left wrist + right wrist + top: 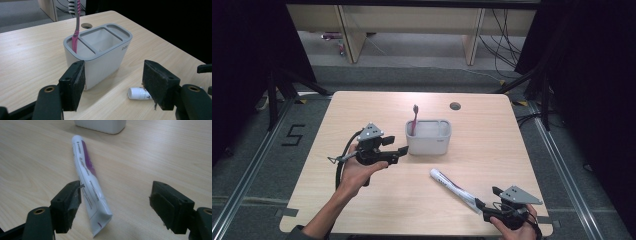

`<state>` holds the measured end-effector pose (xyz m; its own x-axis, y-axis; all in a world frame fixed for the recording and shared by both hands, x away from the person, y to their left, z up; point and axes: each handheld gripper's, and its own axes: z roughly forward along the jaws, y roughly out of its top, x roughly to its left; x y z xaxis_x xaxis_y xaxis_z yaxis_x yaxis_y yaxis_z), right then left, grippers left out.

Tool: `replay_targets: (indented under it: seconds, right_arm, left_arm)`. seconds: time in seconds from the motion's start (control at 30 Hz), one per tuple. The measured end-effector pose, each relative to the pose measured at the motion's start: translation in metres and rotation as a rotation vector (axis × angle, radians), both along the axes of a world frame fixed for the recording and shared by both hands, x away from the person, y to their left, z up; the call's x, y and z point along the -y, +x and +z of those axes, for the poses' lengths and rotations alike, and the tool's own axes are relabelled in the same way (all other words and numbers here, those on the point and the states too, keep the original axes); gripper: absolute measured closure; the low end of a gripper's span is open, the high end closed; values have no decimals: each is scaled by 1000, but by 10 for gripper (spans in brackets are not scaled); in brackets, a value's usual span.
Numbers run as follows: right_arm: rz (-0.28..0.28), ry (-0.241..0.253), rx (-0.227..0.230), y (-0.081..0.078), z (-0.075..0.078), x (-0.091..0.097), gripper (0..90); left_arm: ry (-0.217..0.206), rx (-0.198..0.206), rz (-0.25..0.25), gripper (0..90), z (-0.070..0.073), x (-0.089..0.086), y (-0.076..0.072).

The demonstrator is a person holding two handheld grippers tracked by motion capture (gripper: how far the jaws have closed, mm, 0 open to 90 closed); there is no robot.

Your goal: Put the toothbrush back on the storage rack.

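A white holder (pixel 428 136) with a grey rim and three compartments stands mid-table. A pink toothbrush (pixel 414 120) stands upright in its left end compartment (pixel 76 32). My left gripper (pixel 403 150) is open, level with the holder's (pixel 100 60) left end wall and just short of it, with nothing between its pads (pixel 113 82). A white and purple toothpaste tube (pixel 454 189) lies flat in front of the holder, cap (pixel 137 93) toward it. My right gripper (pixel 488 197) is open at the tube's crimped end. That end (pixel 100 220) lies between the jaws, close to the left pad (pixel 115 202), unpressed.
A round cable hole (pixel 455 106) sits in the table behind the holder. The table's front edge (pixel 412 233) runs just below my right hand. Dark stands and cables line the floor on both sides, and wooden furniture legs (pixel 352 35) stand beyond the table.
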<state>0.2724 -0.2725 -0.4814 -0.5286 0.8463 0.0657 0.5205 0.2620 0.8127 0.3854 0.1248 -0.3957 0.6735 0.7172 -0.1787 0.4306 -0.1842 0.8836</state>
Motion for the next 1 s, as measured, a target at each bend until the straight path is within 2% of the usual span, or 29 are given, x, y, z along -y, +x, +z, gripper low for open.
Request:
replay_targets:
  seconds: [0.03,0.1,0.13,0.17,0.2,0.23,0.27,0.3,0.37,0.47,0.5,0.53,0.6,0.7,0.73,0.77,0.8,0.9,0.93,0.97,1.0]
  right_arm:
    - [-3,-14,16,0,0,1,255]
    - [-19,10,-21,-2,1,-2,256]
    - [-19,9,-20,-2,0,-2,255]
    - [-21,12,-24,-2,1,-2,256]
    - [-20,12,-24,-2,1,-2,256]
    - [-18,10,-17,-2,0,-2,256]
    - [-21,12,-14,-2,0,-2,256]
    - [-19,12,-12,-2,0,-2,256]
    - [-18,14,-13,-2,0,-3,256]
    - [-14,9,-5,-1,0,-2,256]
    - [-24,14,-17,-2,0,-3,256]
    - [-15,4,-3,-1,0,-2,256]
    - [-13,4,-1,-1,0,-2,256]
    - [-11,6,-13,-2,1,-2,256]
    - [-9,2,-9,-2,0,-2,256]
    - [3,-16,18,0,0,-1,256]
    - [1,-16,16,0,1,-1,256]
    - [1,-18,23,0,0,-1,256]
    - [0,-16,20,0,0,-2,256]
    - [-12,8,-10,-2,1,-4,256]
    - [4,-18,25,0,0,-2,256]
  left_arm:
    - [-2,3,-5,343,0,0,-1]
    - [17,17,0,339,-1,0,-5]
    - [19,22,1,339,-3,-1,-7]
    - [11,19,0,340,-5,-2,-8]
    - [-29,7,-1,343,-10,-5,-8]
    - [-32,-20,-1,351,-13,-6,-7]
    - [-8,-9,9,335,-16,-8,-7]
    - [-1,-4,19,342,-18,-10,-7]
    - [-13,-10,32,342,-21,-14,-7]
    - [-5,-1,34,342,-22,-19,-9]
    - [5,2,33,342,-23,-21,-11]
    - [2,4,32,342,-23,-22,-13]
    - [10,8,30,341,-25,-25,-18]
    - [17,6,-7,313,-28,-30,-23]
    - [25,11,-10,305,-30,-31,-26]
    - [41,13,-10,300,-30,-32,-29]
    - [36,14,-24,294,-32,-34,-31]
    - [37,5,-23,277,-35,-38,-37]
    - [43,0,-25,275,-36,-39,-39]
    - [33,6,-28,274,-37,-41,-40]
    - [41,4,-20,273,-38,-42,-41]
